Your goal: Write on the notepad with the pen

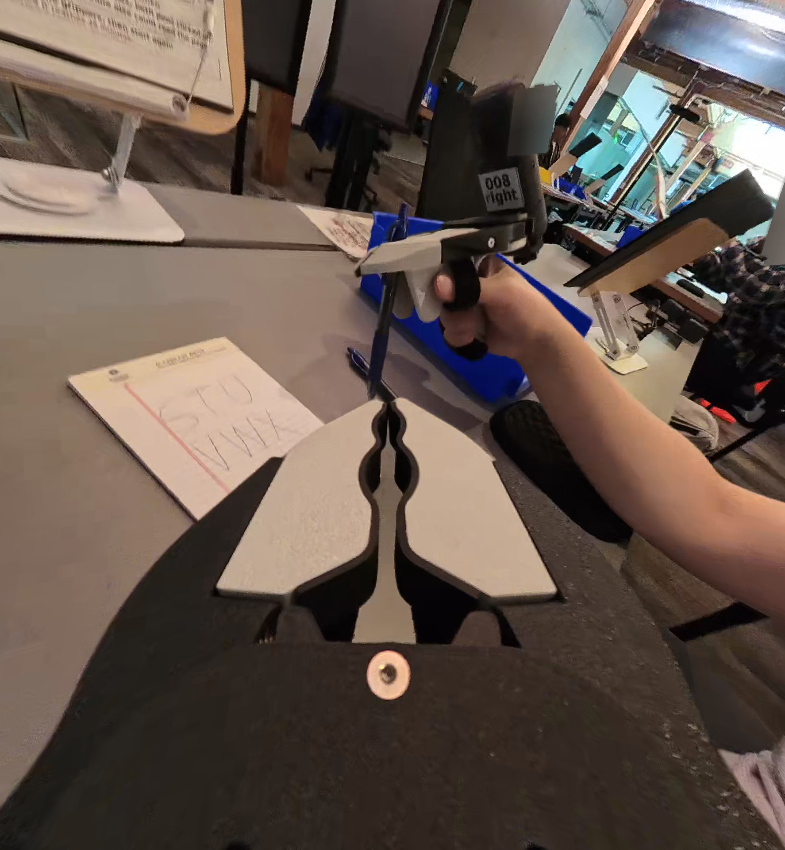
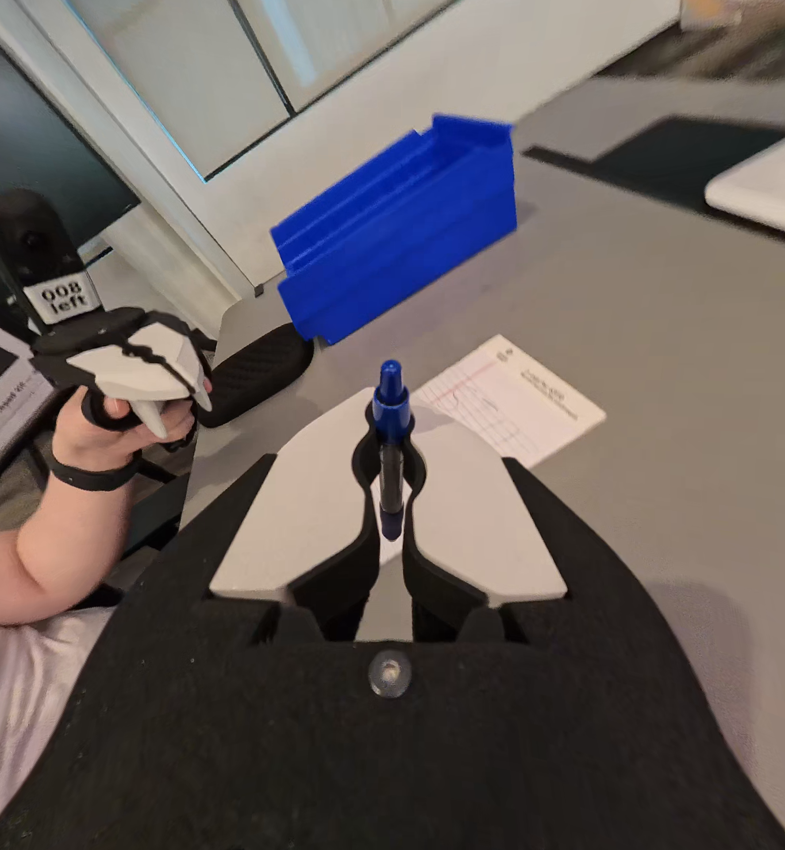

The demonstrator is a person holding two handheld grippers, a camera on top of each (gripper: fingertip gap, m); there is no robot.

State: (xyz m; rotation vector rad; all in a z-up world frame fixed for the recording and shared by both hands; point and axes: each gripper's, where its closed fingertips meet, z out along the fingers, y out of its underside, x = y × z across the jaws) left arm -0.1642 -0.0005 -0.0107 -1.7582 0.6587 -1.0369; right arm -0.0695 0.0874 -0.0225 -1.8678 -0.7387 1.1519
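The white lined notepad (image 1: 197, 414) lies flat on the grey table (image 1: 59, 322) and bears large handwritten letters; it also shows in the right wrist view (image 2: 519, 404). My right gripper (image 2: 389, 404) is shut on the blue pen (image 2: 389, 395), held upright with its tip down. In the left wrist view, the right gripper (image 1: 362, 269) holds the pen (image 1: 383, 317) just right of the pad; I cannot tell whether its tip touches anything. My left gripper (image 1: 388, 404) is shut and empty, near the pad's right corner; it also shows in the right wrist view (image 2: 184, 414).
A blue plastic bin (image 1: 478, 363) stands behind the pen, also in the right wrist view (image 2: 404, 230). A black wrist rest (image 1: 551, 464) lies at the table's right edge. A small blue pen or cap (image 1: 357, 359) lies on the table. A white stand base (image 1: 59, 207) sits at the far left. One gripper's finger ends stand about 15 centimetres off the other's.
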